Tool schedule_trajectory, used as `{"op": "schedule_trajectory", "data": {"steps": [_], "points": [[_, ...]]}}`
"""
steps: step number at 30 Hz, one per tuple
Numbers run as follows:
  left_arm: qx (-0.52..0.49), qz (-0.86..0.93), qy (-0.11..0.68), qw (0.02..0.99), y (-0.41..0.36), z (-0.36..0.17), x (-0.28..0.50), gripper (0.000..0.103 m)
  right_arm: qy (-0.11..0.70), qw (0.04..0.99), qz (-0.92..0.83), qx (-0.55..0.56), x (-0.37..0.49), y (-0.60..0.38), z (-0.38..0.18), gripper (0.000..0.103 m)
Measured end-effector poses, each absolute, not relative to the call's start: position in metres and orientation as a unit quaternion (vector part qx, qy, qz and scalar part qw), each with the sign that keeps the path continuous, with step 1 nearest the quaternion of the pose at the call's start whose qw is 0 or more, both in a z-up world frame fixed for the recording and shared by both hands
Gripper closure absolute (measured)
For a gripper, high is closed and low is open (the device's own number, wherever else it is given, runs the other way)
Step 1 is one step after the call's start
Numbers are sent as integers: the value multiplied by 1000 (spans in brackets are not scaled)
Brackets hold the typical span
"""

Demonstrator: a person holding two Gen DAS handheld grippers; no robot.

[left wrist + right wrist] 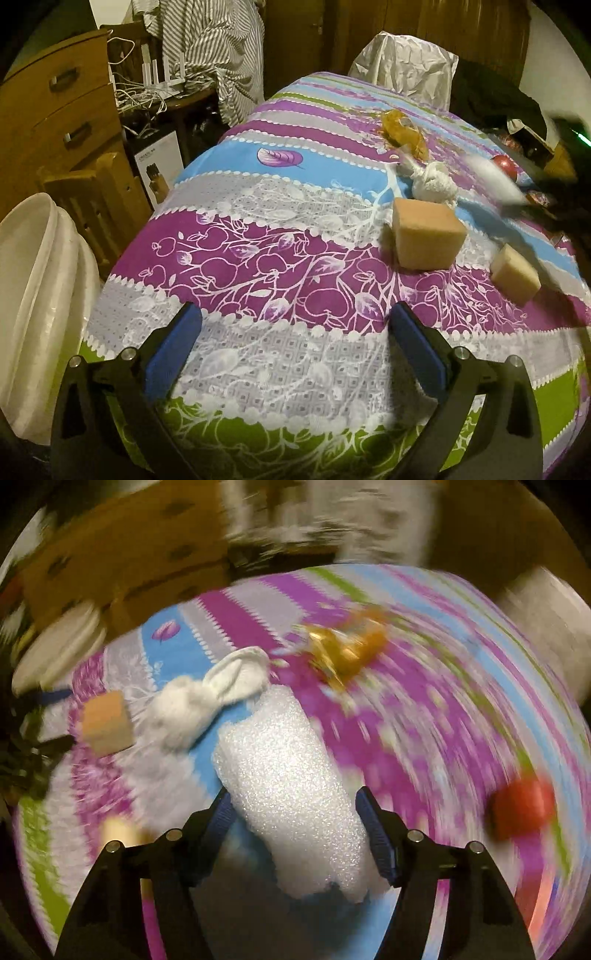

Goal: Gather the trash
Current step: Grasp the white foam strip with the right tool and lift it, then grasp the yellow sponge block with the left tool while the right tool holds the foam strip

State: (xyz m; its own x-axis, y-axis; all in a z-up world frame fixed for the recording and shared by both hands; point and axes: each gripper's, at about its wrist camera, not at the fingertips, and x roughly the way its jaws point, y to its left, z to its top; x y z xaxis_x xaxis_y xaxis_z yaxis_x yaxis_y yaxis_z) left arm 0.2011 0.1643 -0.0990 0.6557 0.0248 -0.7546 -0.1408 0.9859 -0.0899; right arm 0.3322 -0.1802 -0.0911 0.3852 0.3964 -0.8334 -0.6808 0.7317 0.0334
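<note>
My right gripper (293,812) is shut on a white foam sheet (291,786) and holds it above the patterned tablecloth (424,716); this view is blurred by motion. The foam sheet also shows blurred at the right of the left wrist view (495,181). My left gripper (295,332) is open and empty over the near part of the tablecloth (258,236). On the cloth lie a knotted white cloth (434,182) (207,698), a crumpled yellow wrapper (404,136) (347,650), a large tan sponge block (424,232) (107,727) and a smaller one (515,273).
A white plastic bin (40,295) stands left of the table. A red round object (504,166) (524,808) sits at the right. A chair covered in white plastic (406,62) stands at the far end. Wooden drawers (62,110) and cables are at the left.
</note>
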Motion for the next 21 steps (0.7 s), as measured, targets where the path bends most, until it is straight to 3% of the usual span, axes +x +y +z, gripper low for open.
{"op": "schedule_trajectory", "data": {"steps": [7, 9, 16, 21], "points": [[-72, 45, 412, 907, 165, -99, 200, 6, 467, 864, 191, 8, 183, -274, -90, 34], [-70, 46, 412, 908, 166, -99, 200, 6, 459, 876, 151, 7, 143, -277, -96, 34], [-53, 56, 408, 910, 160, -96, 196, 6, 422, 899, 96, 62, 100, -279, -117, 32], [-52, 76, 388, 917, 156, -85, 178, 6, 409, 903, 119, 49, 99, -277, -125, 16]]}}
